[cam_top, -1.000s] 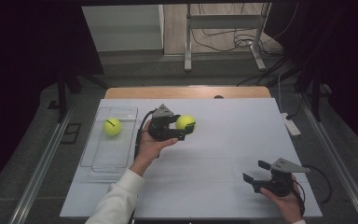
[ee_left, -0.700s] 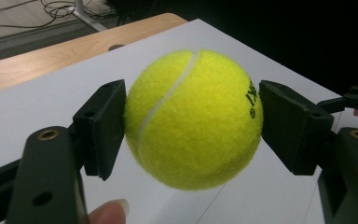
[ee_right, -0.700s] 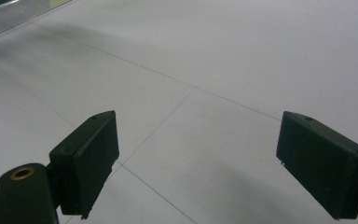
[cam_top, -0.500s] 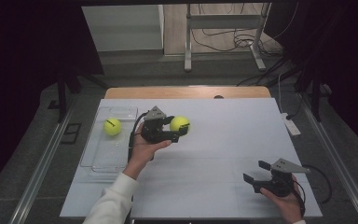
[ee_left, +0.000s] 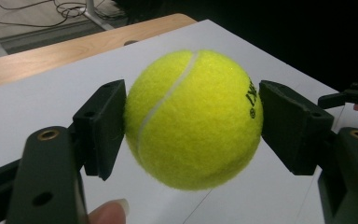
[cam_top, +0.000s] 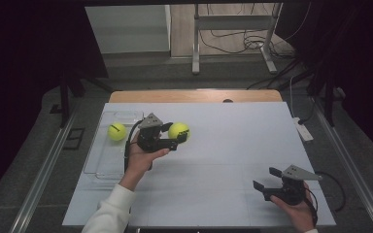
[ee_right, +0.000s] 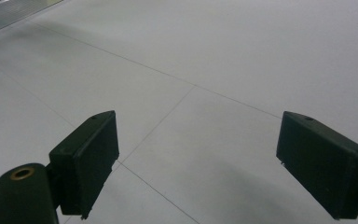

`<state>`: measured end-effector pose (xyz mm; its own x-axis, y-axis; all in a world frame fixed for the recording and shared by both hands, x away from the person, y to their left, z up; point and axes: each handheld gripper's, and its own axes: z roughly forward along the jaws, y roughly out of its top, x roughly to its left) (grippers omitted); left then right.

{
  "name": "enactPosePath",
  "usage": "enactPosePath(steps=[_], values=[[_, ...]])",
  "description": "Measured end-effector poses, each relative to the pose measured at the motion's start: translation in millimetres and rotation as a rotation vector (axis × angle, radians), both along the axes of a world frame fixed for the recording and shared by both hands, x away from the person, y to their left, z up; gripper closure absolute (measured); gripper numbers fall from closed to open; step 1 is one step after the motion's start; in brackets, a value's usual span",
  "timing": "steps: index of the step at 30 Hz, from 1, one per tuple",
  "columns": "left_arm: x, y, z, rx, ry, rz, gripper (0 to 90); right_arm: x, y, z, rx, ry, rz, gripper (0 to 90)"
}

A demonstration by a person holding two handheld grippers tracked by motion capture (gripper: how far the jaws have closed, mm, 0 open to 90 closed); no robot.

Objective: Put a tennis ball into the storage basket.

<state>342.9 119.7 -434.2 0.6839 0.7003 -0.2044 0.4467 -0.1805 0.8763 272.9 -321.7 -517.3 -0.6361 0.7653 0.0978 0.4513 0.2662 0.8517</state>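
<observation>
Your right gripper has bare table at frame centre and right. At left, the clear tray and its ball block passage beside your left gripper.

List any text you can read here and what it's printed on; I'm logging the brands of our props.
Tennis ball held between the left gripper's pads: black print near its right edge, seen sideways and partly turned away; too incomplete to read as a word.
Second tennis ball in the clear tray: a short dark mark, too small to read.
No other text is legible.
</observation>
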Motion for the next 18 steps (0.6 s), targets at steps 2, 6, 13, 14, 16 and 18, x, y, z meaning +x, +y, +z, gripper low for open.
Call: enactPosePath(steps=[2, 6, 13, 14, 16, 18], values=[[-0.7, 1.7, -0.1, -0.003, 0.000, 0.004, 27.9, 0.0, -0.4, -0.1, -0.001, 0.000, -0.001, 13.1], [-2.7, 2.5, -1.3, -0.002, 0.007, 0.005, 27.9, -0.1, -0.7, -0.2, -0.002, 0.000, -0.002, 13.1], [-13.0, 11.5, -0.1, 0.000, 0.008, 0.012, 27.8, -1.8, -1.2, 1.2, 0.002, -0.004, -0.003, 13.1], [-14.3, 13.7, -0.1, -0.001, 0.008, 0.013, 27.9, -1.9, -1.3, 1.2, 0.003, -0.004, -0.003, 13.1], [-16.8, 17.7, -0.5, -0.008, 0.000, 0.022, 27.8, -1.4, -1.5, 1.0, 0.001, -0.003, -0.005, 13.1], [-21.2, 24.8, -0.6, -0.009, -0.004, 0.033, 27.9, -0.5, -1.4, 0.8, 0.002, -0.004, -0.004, 13.1]])
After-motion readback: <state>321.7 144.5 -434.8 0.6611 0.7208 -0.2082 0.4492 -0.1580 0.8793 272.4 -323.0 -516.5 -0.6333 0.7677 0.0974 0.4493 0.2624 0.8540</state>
